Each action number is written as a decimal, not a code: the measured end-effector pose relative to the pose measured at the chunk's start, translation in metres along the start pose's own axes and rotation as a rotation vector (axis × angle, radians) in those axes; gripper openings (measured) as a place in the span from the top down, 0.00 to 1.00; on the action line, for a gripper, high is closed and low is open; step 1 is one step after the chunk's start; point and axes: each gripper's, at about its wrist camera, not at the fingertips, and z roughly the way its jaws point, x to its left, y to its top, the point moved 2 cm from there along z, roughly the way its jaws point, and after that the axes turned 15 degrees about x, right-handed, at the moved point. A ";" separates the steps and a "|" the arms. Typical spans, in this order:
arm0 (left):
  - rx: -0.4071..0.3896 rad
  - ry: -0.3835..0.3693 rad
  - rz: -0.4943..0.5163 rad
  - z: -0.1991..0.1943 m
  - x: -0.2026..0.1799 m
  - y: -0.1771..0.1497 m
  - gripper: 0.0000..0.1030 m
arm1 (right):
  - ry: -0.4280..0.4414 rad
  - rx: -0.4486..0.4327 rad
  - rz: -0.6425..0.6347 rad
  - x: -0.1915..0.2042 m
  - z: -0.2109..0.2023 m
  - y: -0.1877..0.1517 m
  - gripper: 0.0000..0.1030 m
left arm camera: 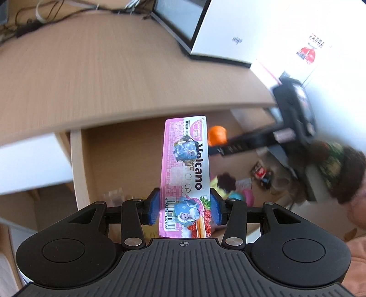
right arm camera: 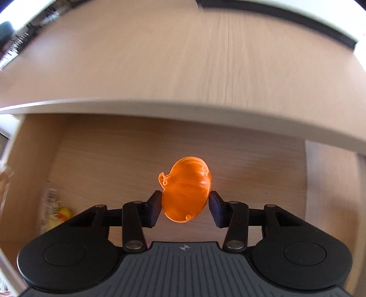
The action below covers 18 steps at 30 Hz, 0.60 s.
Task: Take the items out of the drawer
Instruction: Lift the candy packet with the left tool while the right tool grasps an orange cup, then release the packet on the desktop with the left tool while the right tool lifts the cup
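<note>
My left gripper (left arm camera: pixel 184 206) is shut on a long pink "Volcano" snack pack (left arm camera: pixel 185 160), its blue pads clamping the lower end, and holds it above the open wooden drawer (left arm camera: pixel 77 164). In the right wrist view my right gripper (right arm camera: pixel 185 205) has both pads against a translucent orange plastic piece (right arm camera: pixel 186 192), held over the drawer floor (right arm camera: pixel 114 160). The left wrist view shows the same orange piece (left arm camera: pixel 217 134) at the tip of the blurred black right gripper (left arm camera: pixel 247 141), just right of the pack.
The desk top (left arm camera: pixel 114 68) overhangs the drawer's back. On the desk are a white box (left arm camera: pixel 228 34) and cables (left arm camera: pixel 34 18). Several small colourful items (left arm camera: pixel 228 185) lie in the drawer, and a clear packet with something yellow (right arm camera: pixel 55 212). A person's head (left arm camera: pixel 343 171) is at the right.
</note>
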 end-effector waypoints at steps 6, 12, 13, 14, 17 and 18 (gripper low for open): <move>-0.118 0.026 0.073 0.010 -0.023 0.073 0.53 | -0.004 -0.134 0.059 0.004 -0.060 -0.042 0.57; -0.161 0.122 0.011 0.061 -0.029 0.170 0.53 | -0.026 -0.229 0.090 -0.002 -0.105 -0.064 0.57; -0.153 0.138 -0.007 0.074 -0.028 0.179 0.53 | -0.033 -0.236 0.102 -0.005 -0.111 -0.066 0.57; -0.140 0.146 -0.020 0.085 -0.028 0.186 0.52 | -0.045 -0.242 0.113 -0.008 -0.114 -0.068 0.57; -0.157 0.175 -0.001 0.091 -0.027 0.190 0.52 | -0.081 -0.251 0.142 -0.019 -0.119 -0.077 0.57; -0.154 0.179 0.002 0.089 -0.026 0.191 0.52 | -0.089 -0.255 0.153 -0.023 -0.117 -0.083 0.57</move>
